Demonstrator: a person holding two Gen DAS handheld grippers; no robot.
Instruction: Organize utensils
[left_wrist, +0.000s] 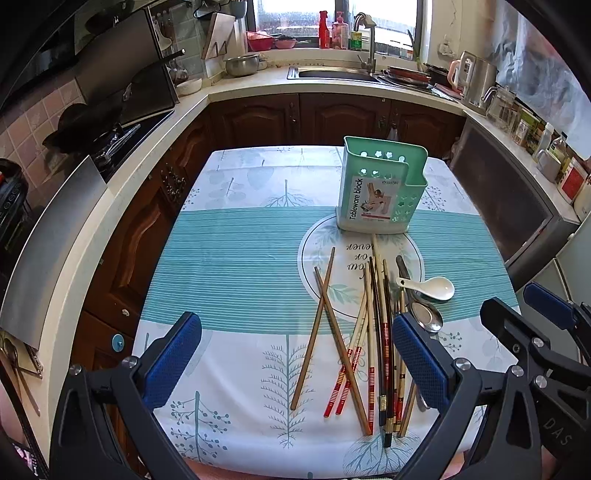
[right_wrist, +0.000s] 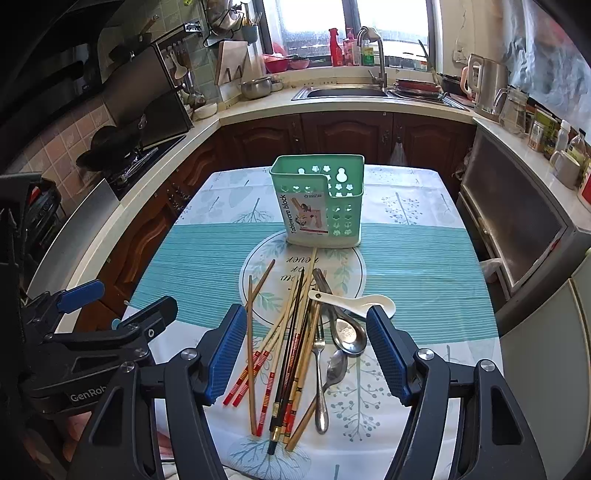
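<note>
A green utensil holder (left_wrist: 380, 184) (right_wrist: 321, 201) stands upright on the patterned tablecloth (left_wrist: 229, 258) (right_wrist: 417, 273), apparently empty. In front of it lies a loose pile of chopsticks (left_wrist: 369, 343) (right_wrist: 284, 365), a white ceramic spoon (left_wrist: 430, 287) (right_wrist: 354, 301), metal spoons (left_wrist: 428, 317) (right_wrist: 347, 334) and a fork (right_wrist: 319, 376). My left gripper (left_wrist: 295, 354) hovers open above the chopsticks, nothing between its fingers. My right gripper (right_wrist: 306, 350) hangs open over the pile, touching nothing. Each gripper shows at the edge of the other's view.
Kitchen counters wrap around the table: a stove with pans (left_wrist: 110, 122) on the left, a sink (left_wrist: 332, 72) at the back, jars and a kettle (right_wrist: 484, 85) on the right. A grey appliance (right_wrist: 517, 221) stands close to the table's right edge.
</note>
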